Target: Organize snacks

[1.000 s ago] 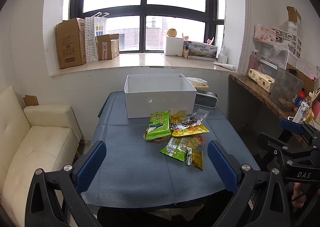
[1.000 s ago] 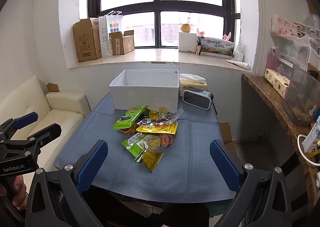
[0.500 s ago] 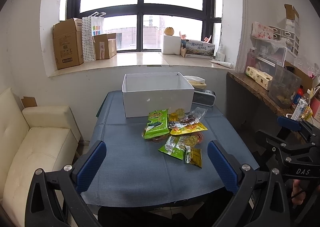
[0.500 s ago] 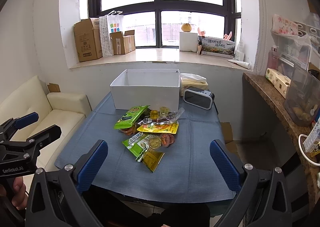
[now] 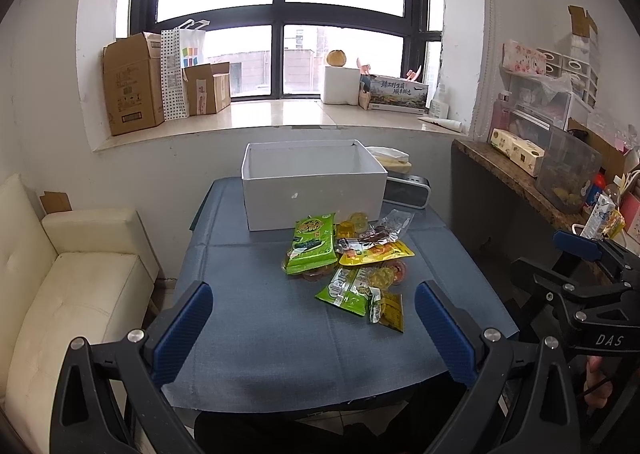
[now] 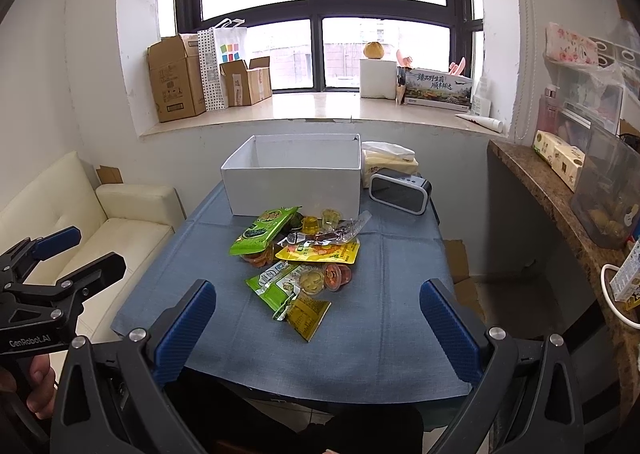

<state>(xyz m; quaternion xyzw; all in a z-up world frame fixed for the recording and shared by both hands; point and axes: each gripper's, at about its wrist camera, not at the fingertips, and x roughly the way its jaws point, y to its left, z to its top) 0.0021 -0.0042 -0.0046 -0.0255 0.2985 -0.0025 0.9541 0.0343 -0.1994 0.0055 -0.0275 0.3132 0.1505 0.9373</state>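
Fingers of left gripper [image 5: 314, 328] spread wide, nothing between them, hanging over the near edge of the table [image 5: 260, 342]. Right gripper [image 6: 318, 328] same: fingers wide apart, empty, over the near edge. Each gripper also shows at the side of the other's view, hand on its handle partly cut off by the frame.

Snack pile [image 5: 352, 262] sits mid-table, slightly toward the right edge, on the blue cloth. Nearest piece is a small dark-yellow packet [image 6: 308, 314], one corner pointing at the near edge. Just behind it, a green-and-white pouch [image 6: 276, 284], long axis diagonal, near-right to far-left. Touching it, jelly cups [image 6: 324, 278], one yellowish, one red. Then a yellow pouch [image 6: 320, 252] lying crosswise, long axis parallel to the near edge. A clear wrapper with a dark stick [image 6: 332, 232] overlaps it, angled toward the far-right corner. Big green bag [image 5: 312, 242] points lengthwise toward the box, resting on orange cups mostly hidden beneath. Two yellow jelly cups [image 6: 320, 220] lie just in front of the box.

White open box [image 5: 312, 190] at the far edge, long side facing the grippers; the inner walls that show are bare, floor hidden from this angle. Beside it at the far-right corner, a dark clock-like device [image 6: 400, 194] and a tissue pack [image 6: 390, 162], partly hidden behind the box in the left view.
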